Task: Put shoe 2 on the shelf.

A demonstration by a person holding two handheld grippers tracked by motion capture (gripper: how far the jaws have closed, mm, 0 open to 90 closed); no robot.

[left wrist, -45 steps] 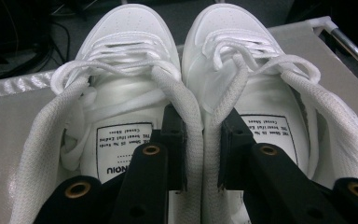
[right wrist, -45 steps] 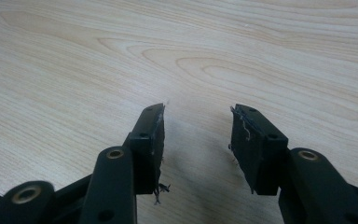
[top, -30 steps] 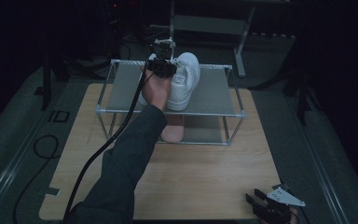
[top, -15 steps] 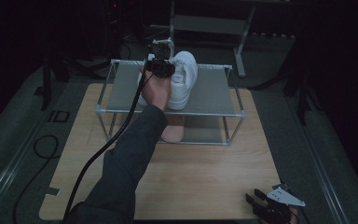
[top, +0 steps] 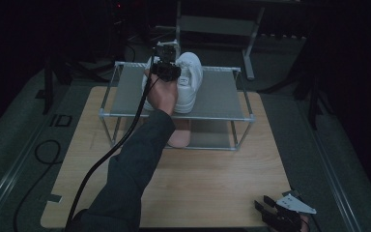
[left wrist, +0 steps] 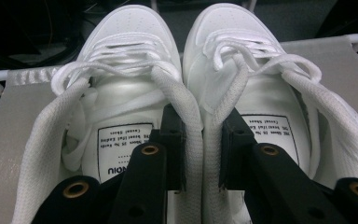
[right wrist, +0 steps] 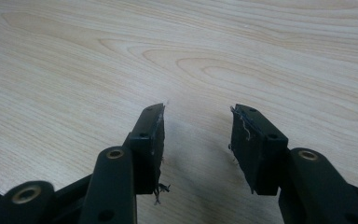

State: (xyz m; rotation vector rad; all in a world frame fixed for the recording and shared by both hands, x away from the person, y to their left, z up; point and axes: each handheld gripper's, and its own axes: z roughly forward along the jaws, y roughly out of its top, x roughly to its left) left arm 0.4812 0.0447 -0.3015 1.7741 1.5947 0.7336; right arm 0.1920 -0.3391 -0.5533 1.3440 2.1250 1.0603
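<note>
In the high view the left claw (top: 166,60) holds a pair of white sneakers (top: 189,82) on the top shelf of a metal rack (top: 222,116) on the worktop (top: 212,179); the pair should settle flat, well inside the rim, before any release. In the left gripper view its jaws pinch the two inner collars (left wrist: 200,135) together, one jaw inside each shoe, toes pointing away. In the right gripper view the right claw (right wrist: 198,135) rests wide and empty over bare wood, well apart from the shoes.
</note>
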